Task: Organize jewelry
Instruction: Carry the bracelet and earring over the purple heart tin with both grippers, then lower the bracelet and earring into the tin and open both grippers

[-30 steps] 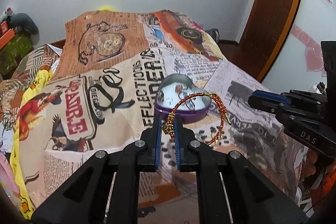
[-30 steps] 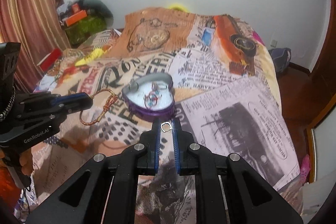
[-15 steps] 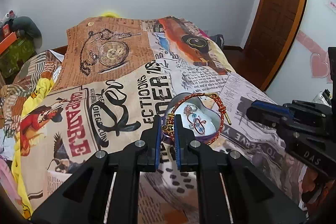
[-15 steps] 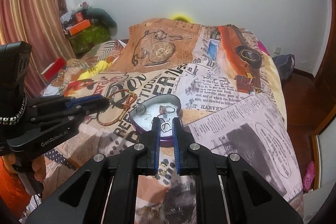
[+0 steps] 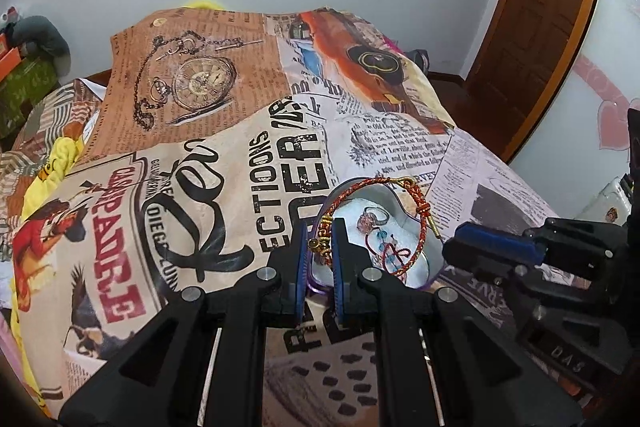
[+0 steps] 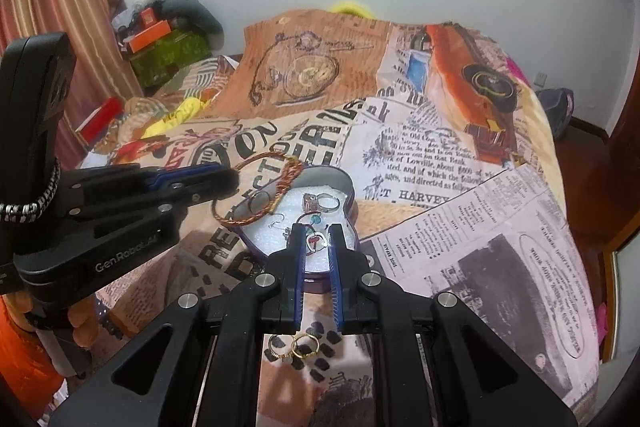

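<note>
A purple heart-shaped tin [image 6: 347, 187] with a white lining lies on the printed bedspread and holds several rings and earrings. My left gripper [image 5: 321, 241] is shut on a red and gold braided bracelet [image 5: 418, 201] and holds it just over the tin's left side; the bracelet also shows in the right wrist view [image 6: 256, 205]. My right gripper [image 6: 317, 239] is shut on a small ring with a red part [image 6: 315, 241], held over the near part of the tin. The right gripper's side [image 5: 496, 247] shows in the left wrist view.
Gold rings [image 6: 294, 347] lie on the bedspread below my right gripper. The bed [image 6: 440, 147] fills the middle. Boxes and clutter [image 6: 160, 39] stand at the far left by a curtain. A wooden door [image 5: 548, 7] is at the right.
Both grippers moved forward and down towards the tin. The bracelet now hangs over the tin's left side and the ring is over its near part.
</note>
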Demonstrator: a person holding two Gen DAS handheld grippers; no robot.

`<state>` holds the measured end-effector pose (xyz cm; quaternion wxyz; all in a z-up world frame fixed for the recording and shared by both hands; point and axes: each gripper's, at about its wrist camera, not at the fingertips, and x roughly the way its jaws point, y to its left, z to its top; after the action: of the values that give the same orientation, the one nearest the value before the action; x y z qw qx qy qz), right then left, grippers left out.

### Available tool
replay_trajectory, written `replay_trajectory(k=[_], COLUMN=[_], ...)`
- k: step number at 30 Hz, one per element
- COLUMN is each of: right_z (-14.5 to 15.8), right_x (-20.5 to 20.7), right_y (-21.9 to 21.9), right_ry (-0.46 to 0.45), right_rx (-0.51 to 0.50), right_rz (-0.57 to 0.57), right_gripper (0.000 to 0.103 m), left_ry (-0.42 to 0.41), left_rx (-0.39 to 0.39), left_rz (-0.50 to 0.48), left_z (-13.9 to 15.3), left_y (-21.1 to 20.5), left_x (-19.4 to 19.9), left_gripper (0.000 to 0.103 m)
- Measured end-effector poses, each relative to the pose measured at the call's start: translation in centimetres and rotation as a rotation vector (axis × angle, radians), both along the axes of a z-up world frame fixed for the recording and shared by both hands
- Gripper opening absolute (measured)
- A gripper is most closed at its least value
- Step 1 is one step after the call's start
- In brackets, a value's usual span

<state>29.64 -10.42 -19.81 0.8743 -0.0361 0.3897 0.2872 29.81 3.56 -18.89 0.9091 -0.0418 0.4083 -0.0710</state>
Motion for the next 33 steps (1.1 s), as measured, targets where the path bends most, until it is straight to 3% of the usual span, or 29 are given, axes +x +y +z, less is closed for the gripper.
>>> replay_trajectory(k=[17,30,33], right_z=[-2.3,-2.2,-2.0], right_x=[1.4,1.4,1.3], right_y=[1.3,1.6,1.6], right_ry=[0.063,0.068,0.073], right_rx=[-0.049,-0.079,-0.087], right_rz=[0.012,0.02,0.018], right_gripper=[0.01,0.01,0.012], left_ry=[0.04,0.018,0.008], left_rx=[0.002,0.026,0.025], left_rz=[-0.027,-0.031,-0.027], left_z=[-1.5,0.1,0.7], left_y=[-0.6,-1.1,-0.9], left_x=[1.3,-0.3,-0.9], left_gripper=[0.01,0.011,0.015])
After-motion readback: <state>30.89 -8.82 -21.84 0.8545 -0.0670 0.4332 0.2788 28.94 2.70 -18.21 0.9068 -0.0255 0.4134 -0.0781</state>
